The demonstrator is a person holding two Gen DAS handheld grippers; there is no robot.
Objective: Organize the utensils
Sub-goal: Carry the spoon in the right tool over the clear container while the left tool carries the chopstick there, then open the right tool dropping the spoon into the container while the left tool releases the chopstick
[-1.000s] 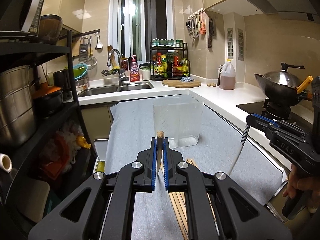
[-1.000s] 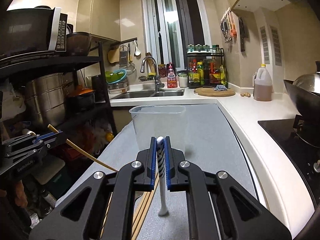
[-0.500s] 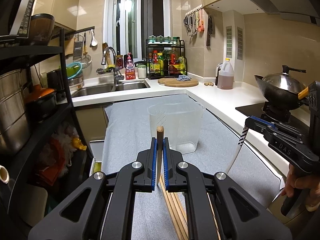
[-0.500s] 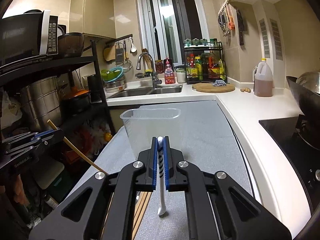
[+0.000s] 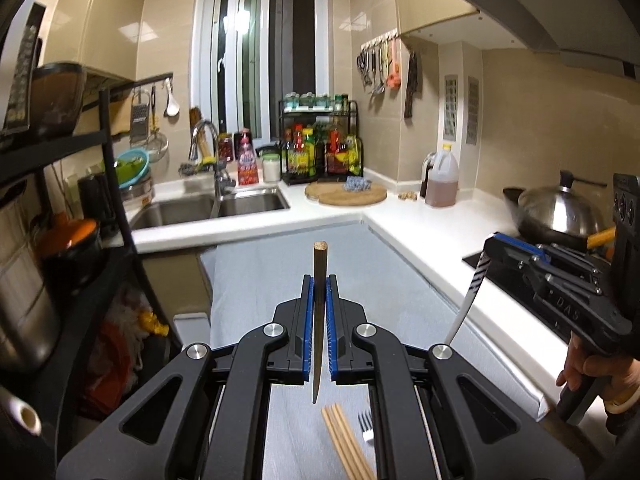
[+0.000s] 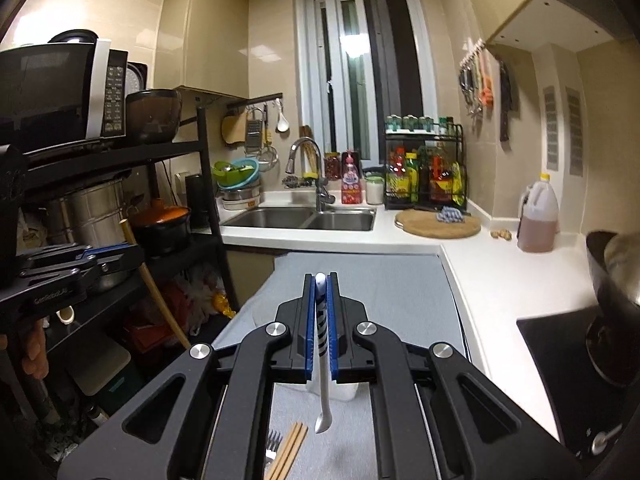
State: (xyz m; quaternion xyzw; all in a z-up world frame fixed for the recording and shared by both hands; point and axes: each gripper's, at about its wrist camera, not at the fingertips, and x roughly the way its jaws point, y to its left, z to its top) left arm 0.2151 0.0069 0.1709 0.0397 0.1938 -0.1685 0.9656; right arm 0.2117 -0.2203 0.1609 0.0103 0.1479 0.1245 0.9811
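My left gripper (image 5: pixel 320 282) is shut on a wooden chopstick (image 5: pixel 319 320) that stands upright, its tip hanging free above the grey mat (image 5: pixel 260 280). My right gripper (image 6: pixel 320 282) is shut on a white spoon (image 6: pixel 322 400) with a black-striped handle, bowl end down. Each gripper shows in the other's view: the right gripper (image 5: pixel 494 246) with the spoon (image 5: pixel 470 296), the left gripper (image 6: pixel 124 254) with the chopstick (image 6: pixel 158 300). Loose chopsticks (image 5: pixel 346 442) and a fork (image 5: pixel 366 426) lie on the mat below. A clear plastic container (image 6: pixel 344 392) peeks out under my right gripper.
A black shelf (image 6: pixel 204 184) with pots and a microwave (image 6: pixel 52 92) stands on the left. A wok (image 5: pixel 560 212) sits on the stove at the right. Behind the mat are the sink (image 5: pixel 208 206), a round cutting board (image 5: pixel 346 194) and an oil jug (image 5: pixel 442 180).
Both grippers have risen with the chopstick and the spoon. The clear container has dropped out of the left view and slid under the right gripper. The mat looks farther below.
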